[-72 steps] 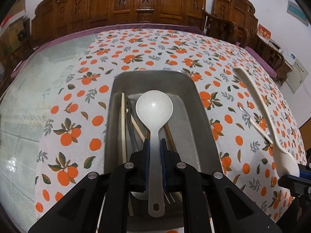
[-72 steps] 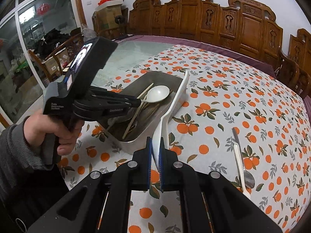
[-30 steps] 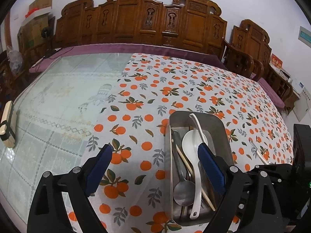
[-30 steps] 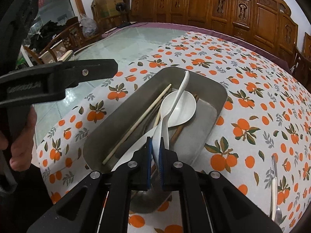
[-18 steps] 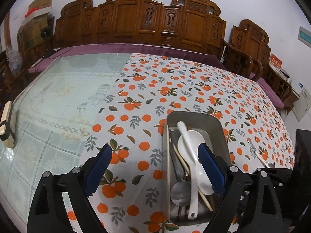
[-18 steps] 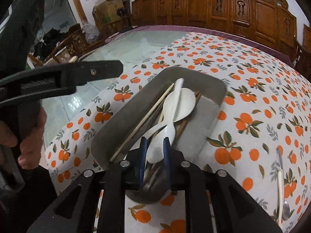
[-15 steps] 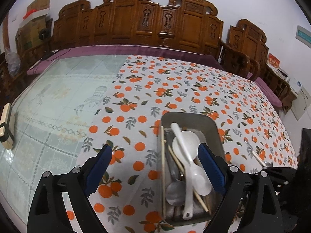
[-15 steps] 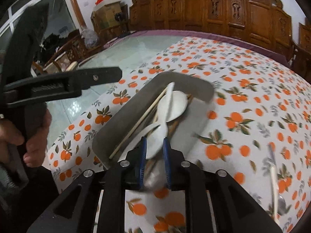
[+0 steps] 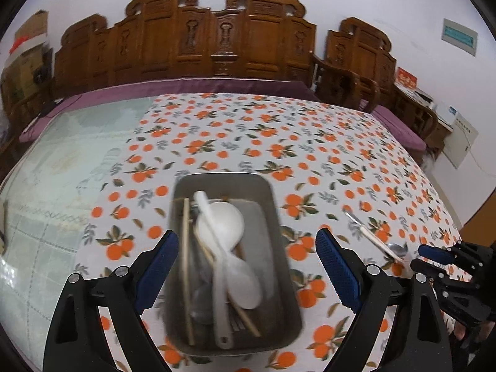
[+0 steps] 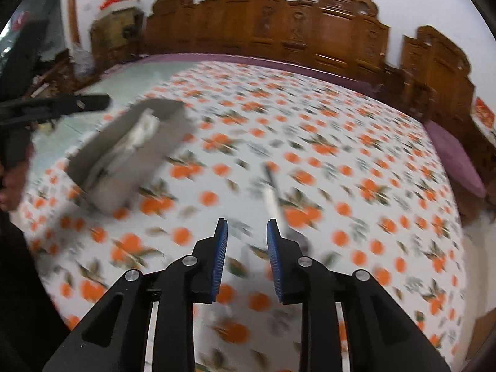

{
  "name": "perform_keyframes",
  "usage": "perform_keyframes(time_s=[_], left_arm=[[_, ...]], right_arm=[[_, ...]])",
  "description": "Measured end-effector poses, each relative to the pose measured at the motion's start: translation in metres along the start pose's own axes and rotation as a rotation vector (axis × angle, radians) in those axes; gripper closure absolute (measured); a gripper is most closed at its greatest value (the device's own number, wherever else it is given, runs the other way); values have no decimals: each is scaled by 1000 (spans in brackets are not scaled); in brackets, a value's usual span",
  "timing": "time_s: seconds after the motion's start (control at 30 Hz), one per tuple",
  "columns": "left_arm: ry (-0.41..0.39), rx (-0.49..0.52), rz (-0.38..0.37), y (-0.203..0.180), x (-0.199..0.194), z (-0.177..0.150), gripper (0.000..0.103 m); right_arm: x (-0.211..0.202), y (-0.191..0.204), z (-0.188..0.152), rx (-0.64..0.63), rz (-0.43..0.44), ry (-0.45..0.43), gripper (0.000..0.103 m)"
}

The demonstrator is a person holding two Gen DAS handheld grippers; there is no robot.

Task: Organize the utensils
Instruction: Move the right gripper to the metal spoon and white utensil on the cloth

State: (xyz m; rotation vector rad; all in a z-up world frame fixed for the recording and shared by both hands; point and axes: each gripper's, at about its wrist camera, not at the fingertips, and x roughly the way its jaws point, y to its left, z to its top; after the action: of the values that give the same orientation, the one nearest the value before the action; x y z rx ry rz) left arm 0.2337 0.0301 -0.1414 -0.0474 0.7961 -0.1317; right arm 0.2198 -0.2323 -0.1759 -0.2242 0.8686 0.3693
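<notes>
A metal tray (image 9: 276, 217) sits on the orange-print tablecloth and holds two white ladles (image 9: 221, 220), chopsticks (image 9: 186, 266) and a metal spoon. My left gripper (image 9: 246, 262) is open wide and empty above the tray. My right gripper (image 10: 246, 241) is open and empty over the cloth, right of the tray (image 10: 173, 127); it also shows at the left wrist view's right edge (image 9: 434, 255). A spoon with a white handle (image 9: 376, 238) lies on the cloth just beyond the right gripper, blurred in the right wrist view (image 10: 272, 195).
Carved wooden chairs (image 9: 217, 43) line the far side of the table. The left part of the table (image 9: 62, 161) is bare glass over a pale cloth. A hand holds the left gripper at the right wrist view's left edge (image 10: 14, 179).
My right gripper has opened, left its white ladle in the tray and swung right over the cloth. My left gripper, open since one second ago, has shifted so the tray is centred.
</notes>
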Motion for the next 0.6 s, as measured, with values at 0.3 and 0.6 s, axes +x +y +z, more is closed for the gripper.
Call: perform_keyframes(time_s=[0.3,0.6], left_arm=[[13,47,-39,-36,3,-9,17],[27,88,-50,-53,6,-13,17]], right_arm=[[25,-5,-32,-29,-81,67,75],[36,-10,-37,-47,-130,90,76]])
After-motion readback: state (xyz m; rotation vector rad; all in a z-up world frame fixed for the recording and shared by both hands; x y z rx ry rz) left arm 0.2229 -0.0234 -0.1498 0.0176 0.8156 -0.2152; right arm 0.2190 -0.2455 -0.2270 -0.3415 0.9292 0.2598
